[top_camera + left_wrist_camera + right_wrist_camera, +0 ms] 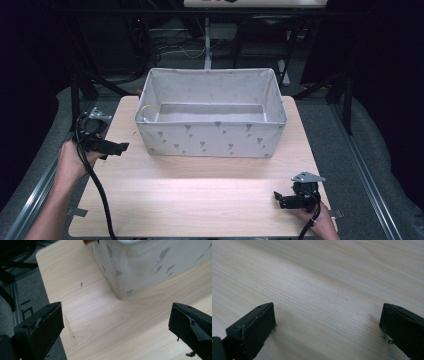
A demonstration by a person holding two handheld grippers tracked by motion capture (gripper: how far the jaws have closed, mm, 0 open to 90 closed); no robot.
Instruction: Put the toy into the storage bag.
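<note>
I hold the left tool [121,148] with jaws wide and empty, just beside the left front corner of the grey fabric box with leaf print [210,137]; its long axis runs across the light wooden desk [200,195]. The right tool [278,198], also wide and empty, sits well apart from the box.

High view: fixed above the person's edge of the table [200,200], facing forward and down, far enough back to take in the whole tabletop with the fabric bin [212,112] at the far middle.

Left gripper view: rides low and close over the tabletop [105,322] just off the bin's near left corner [120,290], looking along its two jaws at that corner.

Right gripper view: very close to the wood [317,285], well away from the bin, looking across bare tabletop.

Shared: high and left gripper views both cover the bin's corner and the table edge beside it.
</note>
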